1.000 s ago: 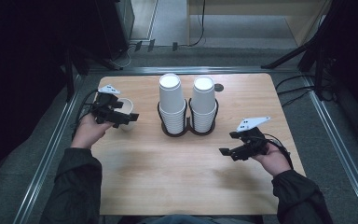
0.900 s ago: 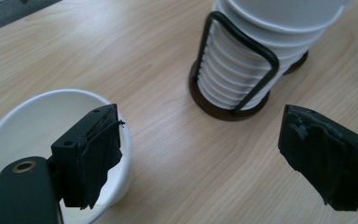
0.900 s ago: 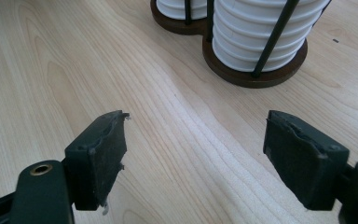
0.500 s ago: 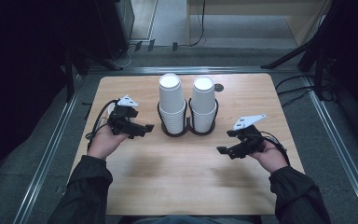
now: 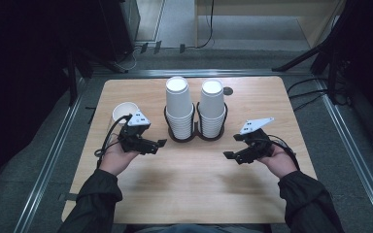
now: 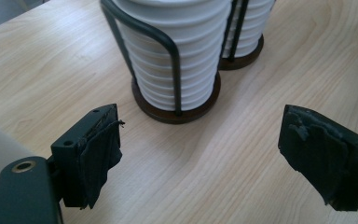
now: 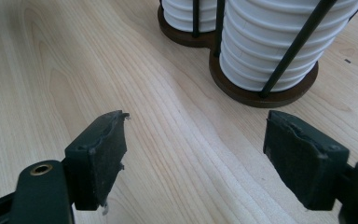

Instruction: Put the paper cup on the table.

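Note:
Two tall stacks of white paper cups, the left stack (image 5: 178, 104) and the right stack (image 5: 211, 107), stand in a black wire holder (image 5: 195, 137) with a dark round base at the table's centre. A single white cup (image 5: 125, 111) stands upright at the left, just behind my left hand. My left gripper (image 5: 158, 146) points right at the left stack, open and empty. In the left gripper view the left stack (image 6: 168, 56) rises just beyond the open left gripper (image 6: 200, 135). My right gripper (image 5: 232, 148) points left toward the holder, open and empty. In the right gripper view the right stack (image 7: 270, 46) stands past the right gripper (image 7: 198, 135).
The light wooden table (image 5: 194, 194) has bare room in front of the holder between both hands. A small dark round spot (image 5: 228, 91) sits behind the right stack. Metal rails (image 5: 53, 155) run along the table's sides, with cables on the floor beyond.
My left hand has moved right and a little nearer to the person, away from the single cup and toward the holder. The right hand has stayed in place.

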{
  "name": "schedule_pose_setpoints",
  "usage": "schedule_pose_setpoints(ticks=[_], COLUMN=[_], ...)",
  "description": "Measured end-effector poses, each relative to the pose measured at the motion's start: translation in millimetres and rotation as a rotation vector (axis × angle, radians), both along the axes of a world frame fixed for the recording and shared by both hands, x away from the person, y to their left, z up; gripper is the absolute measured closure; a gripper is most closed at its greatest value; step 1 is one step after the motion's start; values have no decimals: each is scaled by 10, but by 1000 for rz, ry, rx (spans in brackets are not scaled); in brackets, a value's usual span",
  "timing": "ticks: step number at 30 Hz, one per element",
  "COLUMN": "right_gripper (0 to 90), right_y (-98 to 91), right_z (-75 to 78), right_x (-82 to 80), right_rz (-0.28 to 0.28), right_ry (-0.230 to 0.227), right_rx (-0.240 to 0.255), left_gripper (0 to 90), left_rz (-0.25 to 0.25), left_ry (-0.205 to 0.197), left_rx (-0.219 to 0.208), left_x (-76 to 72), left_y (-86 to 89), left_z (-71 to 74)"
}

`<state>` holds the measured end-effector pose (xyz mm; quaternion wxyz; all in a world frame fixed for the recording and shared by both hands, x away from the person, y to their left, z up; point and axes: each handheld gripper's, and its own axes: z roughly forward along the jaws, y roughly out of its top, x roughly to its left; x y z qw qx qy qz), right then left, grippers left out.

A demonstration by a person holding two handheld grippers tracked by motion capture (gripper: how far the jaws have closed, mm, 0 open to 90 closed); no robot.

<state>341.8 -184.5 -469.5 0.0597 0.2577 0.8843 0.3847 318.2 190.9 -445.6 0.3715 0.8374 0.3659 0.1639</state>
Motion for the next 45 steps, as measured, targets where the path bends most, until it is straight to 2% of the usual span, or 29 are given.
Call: schedule_pose_setpoints(ticks=[1, 3, 7, 9, 14, 19, 24, 28, 34, 45], right_gripper=[212, 211, 211, 211, 211, 211, 208, 207, 204, 202], right_y=[-1, -2, -3, -4, 17, 16, 3, -12, -26, 0], right_z=[0, -2, -6, -13, -5, -8, -30, -41, -50, -57], right_x=[-1, -2, -10, -13, -47, -84, -115, -139, -167, -184], right_rz=[0, -1, -6, -6, 0, -7, -24, -45, -55, -61], right_ry=[-2, -2, 0, -3, -10, -18, -15, -7, -7, -7], right_rx=[-1, -2, -4, -6, 15, 12, 4, 14, 13, 17], left_gripper=[131, 132, 133, 132, 132, 132, 132, 132, 132, 132], left_rz=[-3, 5, -22, -47, -90, -124, -166, -189, -230, -257], left_ry=[2, -36, -19, -4, 20, 46, 53, 52, 44, 12], left_rx=[4, 29, 0, 19, 31, 25, 33, 21, 29, 10], left_x=[-8, -45, -85, -98, -70, -33, 21, 50, 62, 54], left_y=[-15, -70, -140, -210, -332, -446, -575, -658, -784, -935], left_z=[-9, -31, -83, -138, -219, -286, -321, -321, -321, -300])
